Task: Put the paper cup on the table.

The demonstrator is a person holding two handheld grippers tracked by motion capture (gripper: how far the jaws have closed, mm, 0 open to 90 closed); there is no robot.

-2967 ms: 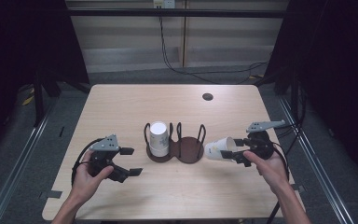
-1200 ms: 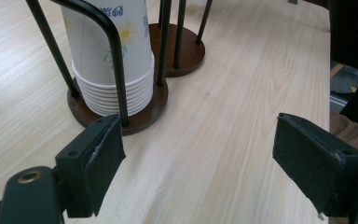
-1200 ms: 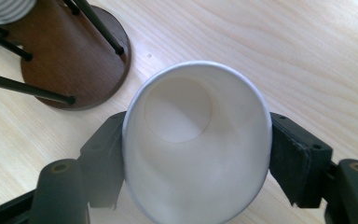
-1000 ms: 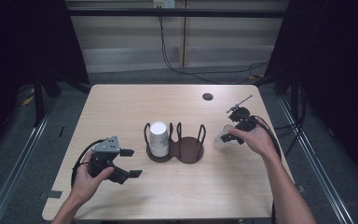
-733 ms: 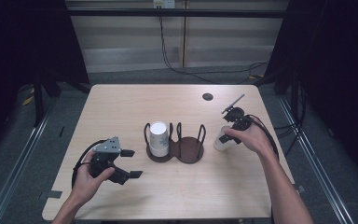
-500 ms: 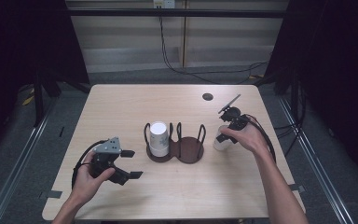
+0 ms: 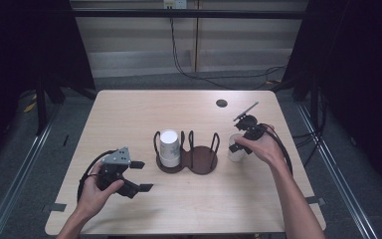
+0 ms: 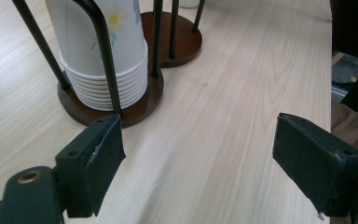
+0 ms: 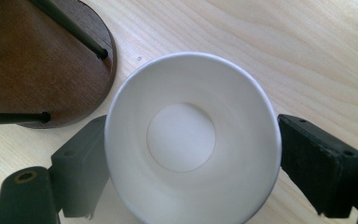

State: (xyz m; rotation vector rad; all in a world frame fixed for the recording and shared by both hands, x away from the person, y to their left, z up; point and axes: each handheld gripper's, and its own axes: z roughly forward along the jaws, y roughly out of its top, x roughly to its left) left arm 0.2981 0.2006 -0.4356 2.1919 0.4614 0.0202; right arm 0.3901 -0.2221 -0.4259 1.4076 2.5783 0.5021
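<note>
A white paper cup (image 7: pixel 237 154) stands upright on the table just right of a dark wooden two-bay holder (image 7: pixel 199 162). My right gripper (image 7: pixel 237 145) comes down on it from above, shut on it. In the right gripper view I look into the cup (image 9: pixel 191 140), with a jaw on each side of its rim and the holder's base (image 9: pixel 32 60) beside it. The holder's left bay holds a stack of flower-print cups (image 7: pixel 169 147); its right bay is bare. My left gripper (image 7: pixel 140 175) rests open near the front left, pointing at the stack (image 8: pixel 107 51).
The light wooden table (image 7: pixel 129 114) has a small dark round spot (image 7: pixel 221 103) near its far edge. Black cables trail from both grippers. Dark floor and metal rails lie beyond the table's sides.
The right gripper has turned the cup from lying sideways to upright and edged it left toward the holder. The left gripper has stayed put.
</note>
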